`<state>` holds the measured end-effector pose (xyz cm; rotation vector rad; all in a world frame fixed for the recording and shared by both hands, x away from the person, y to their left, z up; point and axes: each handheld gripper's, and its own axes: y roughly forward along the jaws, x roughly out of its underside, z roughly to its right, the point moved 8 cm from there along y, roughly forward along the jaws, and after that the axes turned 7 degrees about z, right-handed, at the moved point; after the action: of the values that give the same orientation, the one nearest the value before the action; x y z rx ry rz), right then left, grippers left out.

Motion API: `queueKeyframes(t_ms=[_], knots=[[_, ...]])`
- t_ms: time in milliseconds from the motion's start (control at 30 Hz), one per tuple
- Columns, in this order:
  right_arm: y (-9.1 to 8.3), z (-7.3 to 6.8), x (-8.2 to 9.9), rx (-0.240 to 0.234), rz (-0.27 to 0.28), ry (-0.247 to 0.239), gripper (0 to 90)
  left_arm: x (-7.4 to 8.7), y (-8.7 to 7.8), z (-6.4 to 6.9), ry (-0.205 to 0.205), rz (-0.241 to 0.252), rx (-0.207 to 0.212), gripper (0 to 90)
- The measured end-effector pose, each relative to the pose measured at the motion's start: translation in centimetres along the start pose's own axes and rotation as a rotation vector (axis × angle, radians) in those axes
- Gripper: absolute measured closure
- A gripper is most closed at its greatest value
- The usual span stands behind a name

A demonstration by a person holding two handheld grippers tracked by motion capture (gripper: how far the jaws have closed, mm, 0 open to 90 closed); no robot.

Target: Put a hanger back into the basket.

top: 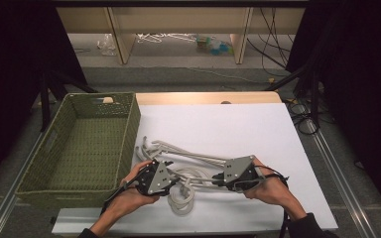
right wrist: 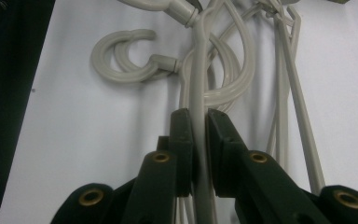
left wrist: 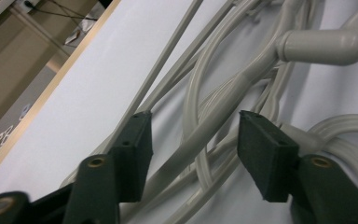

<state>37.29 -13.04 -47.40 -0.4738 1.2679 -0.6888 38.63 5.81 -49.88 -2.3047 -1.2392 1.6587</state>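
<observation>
A tangled pile of grey plastic hangers point(top: 191, 157) lies on the white table cover point(top: 238, 124), with their hooks point(top: 181, 198) toward the near edge. My left gripper point(top: 175, 178) is at the pile's left end. In the left gripper view it point(left wrist: 195, 122) stands open, its jaws on either side of a hanger arm point(left wrist: 214, 116). From the right, my right gripper point(top: 217, 179) points into the pile. It point(right wrist: 198, 114) is shut on one thin hanger arm point(right wrist: 199, 70) just below its hook point(right wrist: 121, 58).
An empty green woven basket point(top: 129, 130) stands at the table's left, touching the pile's far end. The wooden table edge point(top: 208, 97) runs along the back. Beyond it are shelf legs, floor clutter point(top: 211, 44) and cables point(top: 273, 34).
</observation>
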Motion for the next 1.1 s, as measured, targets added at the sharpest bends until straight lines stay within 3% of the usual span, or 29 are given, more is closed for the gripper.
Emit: queueKeyframes(t_ms=[167,333,600,667,767,833,900,967,1067,1100], knots=[[0.0,-0.1,-0.1,-0.007,0.01,-0.005,81.4,-0.3,0.6,0.3,0.043,-0.006,0.041,55.4],[-0.1,-0.1,-0.1,-0.009,0.009,-0.009,81.4,-0.4,0.9,0.5,0.115,-0.043,0.068,64.8],[-0.6,0.5,-0.1,0.044,0.025,0.004,79.9,-1.7,0.9,-0.6,0.296,-0.087,0.081,71.3],[-0.8,0.9,-0.1,0.083,0.015,0.004,74.6,-2.1,1.0,-0.8,0.329,-0.083,0.079,72.8],[-1.2,1.5,-0.2,0.149,0.015,0.023,67.1,-2.6,1.4,-1.3,0.343,-0.076,0.07,74.4],[-1.6,2.1,-0.4,0.205,0.026,0.058,54.0,-3.0,1.4,-1.9,0.357,-0.078,0.054,75.9],[-2.5,3.0,-1.0,0.296,0.054,0.105,44.6,-3.5,1.3,-2.6,0.343,-0.065,0.041,77.1],[-3.9,3.9,-2.0,0.369,0.122,0.157,40.7,-3.9,1.2,-3.4,0.332,-0.056,0.025,78.2],[-5.6,4.6,-3.0,0.436,0.187,0.21,35.2,-4.6,1.1,-4.5,0.299,-0.039,0.007,78.8],[-5.8,4.6,-3.1,0.439,0.197,0.224,34.4,-4.9,1.1,-4.8,0.267,-0.021,0.001,78.9]])
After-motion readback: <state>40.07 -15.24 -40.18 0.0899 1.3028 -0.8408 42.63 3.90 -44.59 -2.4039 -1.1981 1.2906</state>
